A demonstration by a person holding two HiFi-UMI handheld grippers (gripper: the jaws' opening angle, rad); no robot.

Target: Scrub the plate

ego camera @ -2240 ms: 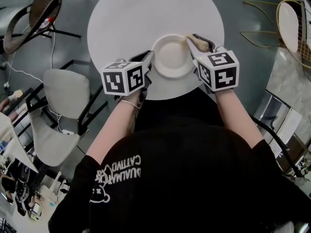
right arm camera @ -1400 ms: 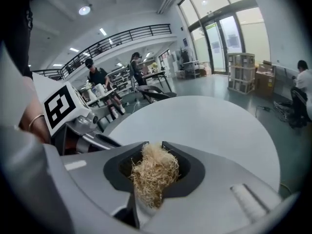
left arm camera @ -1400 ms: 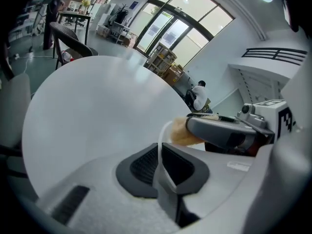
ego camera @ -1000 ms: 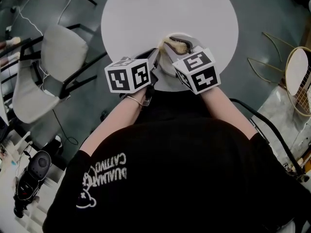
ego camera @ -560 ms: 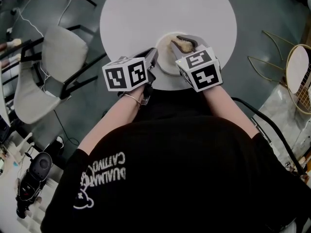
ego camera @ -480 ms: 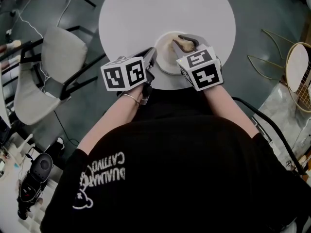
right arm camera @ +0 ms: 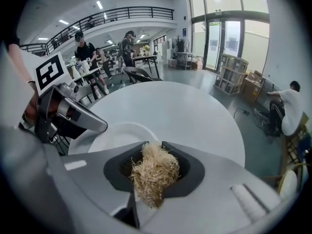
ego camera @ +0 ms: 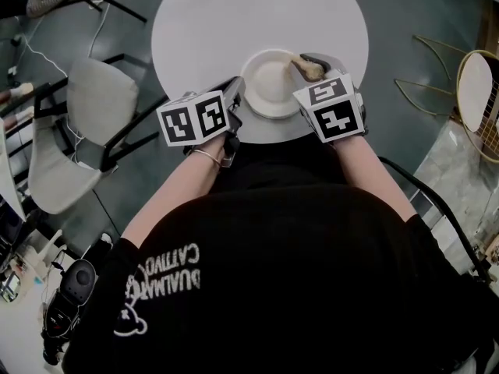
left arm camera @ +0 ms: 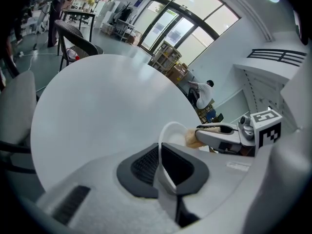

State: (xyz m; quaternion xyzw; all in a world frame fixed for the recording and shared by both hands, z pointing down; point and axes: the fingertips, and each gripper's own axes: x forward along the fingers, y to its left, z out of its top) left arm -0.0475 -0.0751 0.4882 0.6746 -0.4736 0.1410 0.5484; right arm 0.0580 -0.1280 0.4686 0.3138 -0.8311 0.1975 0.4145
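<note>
Pinching the near-left rim of the white plate [ego camera: 269, 84], the left gripper [ego camera: 236, 92] has its jaws nearly closed, and the left gripper view shows the thin rim running edge-on straight down the narrow gap between the two dark pads. The plate sits face up on the round white bench [ego camera: 234, 14], close to the edge nearest the person and well inside the bench's outline. Being round, it has no long axis of its own, and its hollow faces upward toward the head camera. Whether the gripped side is lifted slightly off the bench cannot be told. The right gripper [ego camera: 312, 65] reaches in from the plate's right and slopes downward, its jaws clamped on a tan, stringy scrubber [ego camera: 306, 68]. In the right gripper view this wad [right arm camera: 153, 172] fills the space between the pads, and loose fibres spill out in front and below. From above the wad looks longer than it is wide. Its length runs from the jaw tips up and to the left, and its free end lies over the plate's far-right rim, at the edge of the hollow. The two grippers flank the plate, each with its marker cube turned toward the person. A light-coloured chair [ego camera: 93, 107] stands on the floor to the left of the bench.
</note>
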